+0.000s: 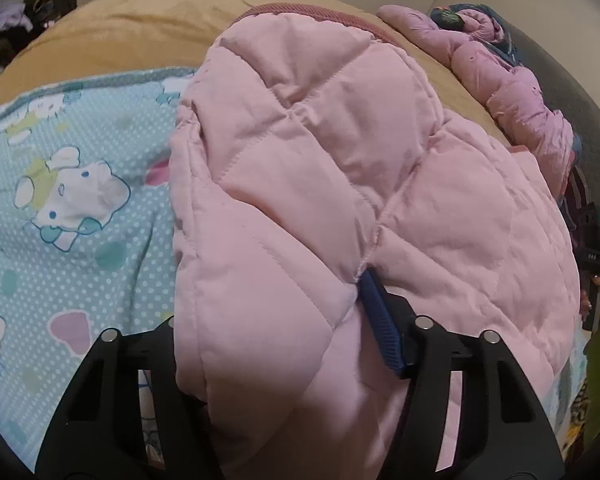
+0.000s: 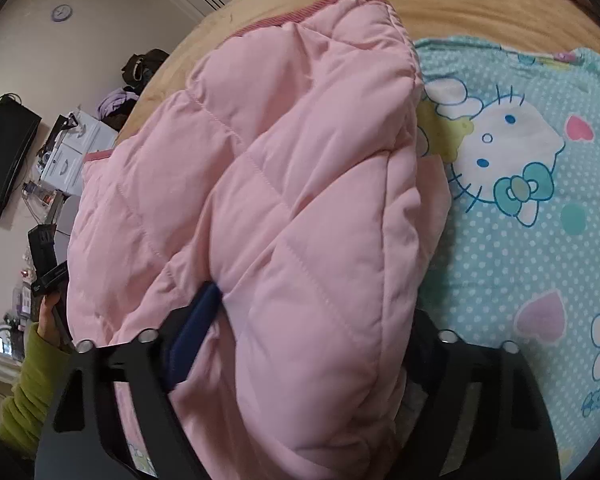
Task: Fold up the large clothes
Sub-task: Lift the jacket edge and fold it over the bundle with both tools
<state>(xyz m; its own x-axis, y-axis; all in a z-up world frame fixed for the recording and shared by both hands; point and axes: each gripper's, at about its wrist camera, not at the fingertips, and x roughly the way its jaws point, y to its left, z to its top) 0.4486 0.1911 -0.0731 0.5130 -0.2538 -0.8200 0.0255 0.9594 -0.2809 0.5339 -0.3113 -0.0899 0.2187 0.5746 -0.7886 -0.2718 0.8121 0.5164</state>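
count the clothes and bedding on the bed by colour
light pink: 1, quilted jacket gripped by both hand-held grippers, left and right
mauve pink: 1, padded jacket
aqua: 1, cartoon cat blanket
tan: 1, bed cover
total: 4

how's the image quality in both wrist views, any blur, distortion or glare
Left wrist view: heavy fisheye bending with dark corners; the pink quilted jacket is soft and slightly smeared near the left gripper; lighting is flat, with no glare. Right wrist view: same barrel distortion; the jacket blurs close to the right gripper, while the cartoon cat blanket farther off looks sharper.
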